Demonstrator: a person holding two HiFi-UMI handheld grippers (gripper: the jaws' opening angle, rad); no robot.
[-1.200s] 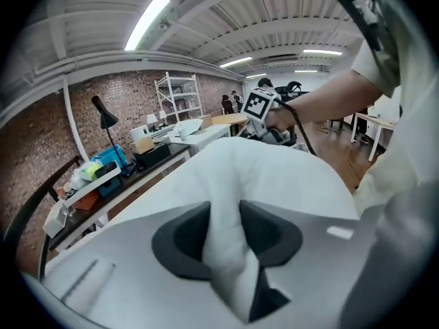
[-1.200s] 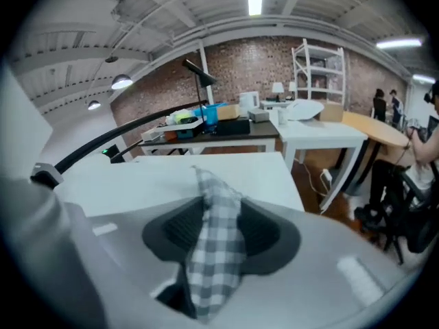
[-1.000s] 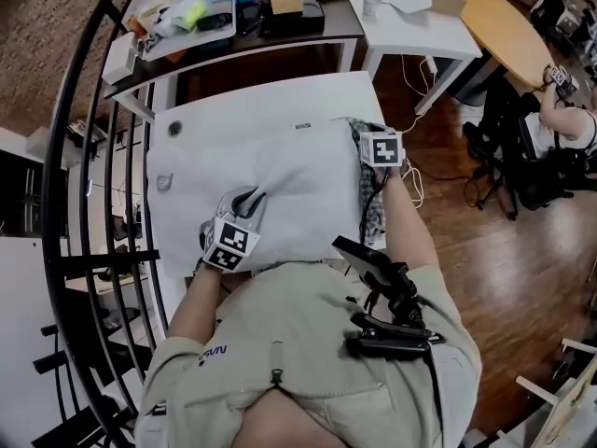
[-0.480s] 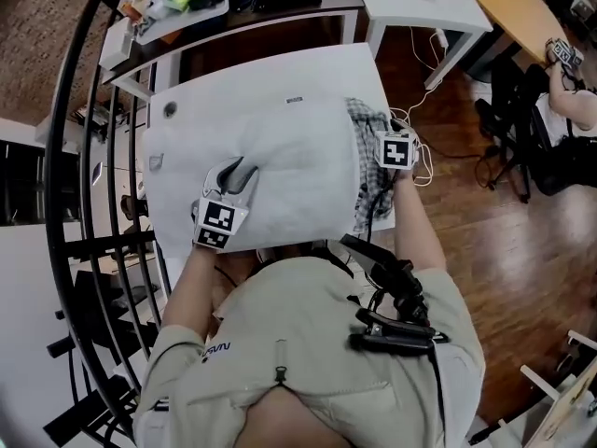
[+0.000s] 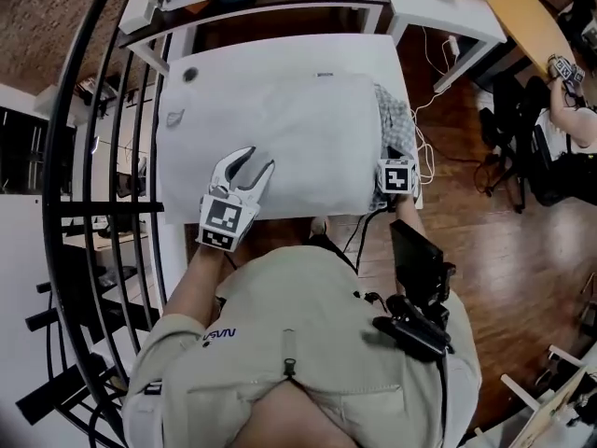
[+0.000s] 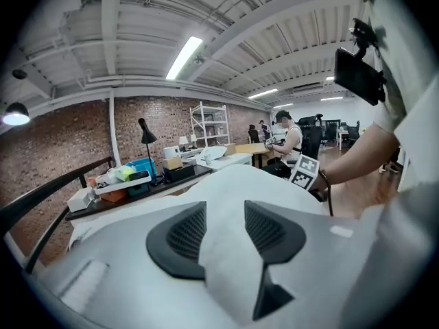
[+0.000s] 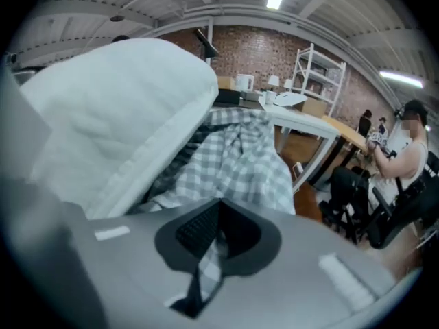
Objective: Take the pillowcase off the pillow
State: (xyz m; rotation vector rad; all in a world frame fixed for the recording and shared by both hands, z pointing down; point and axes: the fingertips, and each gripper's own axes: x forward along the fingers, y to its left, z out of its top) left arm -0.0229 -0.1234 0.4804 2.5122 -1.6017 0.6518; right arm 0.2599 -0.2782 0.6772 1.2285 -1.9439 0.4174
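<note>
Pillowcase [image 5: 280, 138] lies inside the opening left gripper [image 5: 256, 160]; right gripper [image 7: 218, 214] pinches, apparently, the checked pillow [image 7: 240, 163].

Open-plan office or lab workspace in a loft-type building. Indicators:
- brick wall [image 6: 62, 156]
- exposed ceiling beams [image 6: 274, 19] with strip light [image 6: 184, 57]
- wood floor [image 5: 504, 250]
- metal shelf unit [image 6: 209, 123]
- cluttered desks [image 5: 443, 12]
- desk lamp [image 6: 145, 134]
- office chairs [image 7: 350, 208]
- a person [image 6: 289, 137] seated at a desk

A black railing [image 5: 89, 157] borders one side.
</note>
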